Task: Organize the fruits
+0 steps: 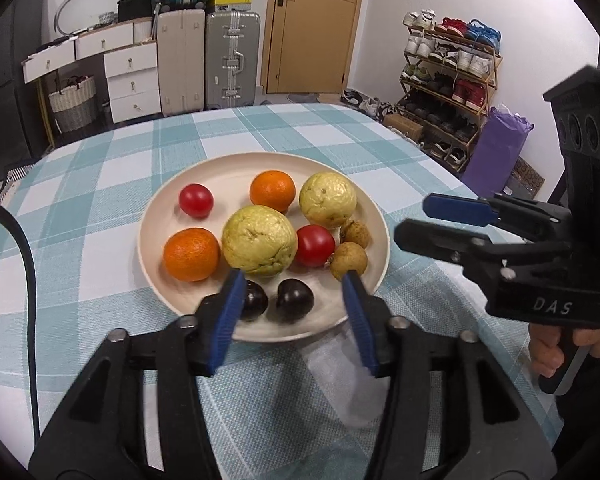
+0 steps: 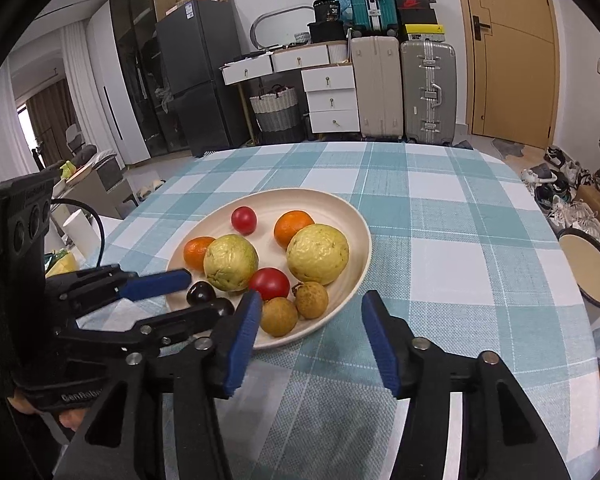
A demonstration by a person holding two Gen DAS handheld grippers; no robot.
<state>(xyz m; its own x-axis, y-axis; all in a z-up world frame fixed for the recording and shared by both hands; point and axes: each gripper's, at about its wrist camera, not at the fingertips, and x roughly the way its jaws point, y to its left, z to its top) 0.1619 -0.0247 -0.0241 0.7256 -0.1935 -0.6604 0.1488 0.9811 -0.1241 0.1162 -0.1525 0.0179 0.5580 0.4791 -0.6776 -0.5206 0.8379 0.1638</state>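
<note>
All ten fruits lie together on the round, shallow cream plate [image 1: 260,162], which sits on the worktop's teal-and-white checked woven cloth [image 1: 100,184]. They lie in like pairs, which fits either a finished sorting or a mixed plate awaiting division.

Seen from the left wrist, two knobbly, matt yellow-green guavas [image 1: 259,239] hold the centre and 1 o'clock. Two pebbled orange mandarins [image 1: 191,254] sit at 12 and 9 o'clock. Two smooth glossy red tomatoes [image 1: 315,245] lie at 11 o'clock and right of centre. Two rough tan longans [image 1: 349,261] rest at 3 o'clock, touching each other. Two shiny dark purple plums [image 1: 295,300] lie side by side at 6 o'clock.

The left gripper [image 1: 294,294] hangs over the near rim, spread wide around the plums, grasping nothing. The right gripper [image 2: 308,322] hovers by the longans, likewise agape and empty. The round, slick fruits would likely roll if nudged.
</note>
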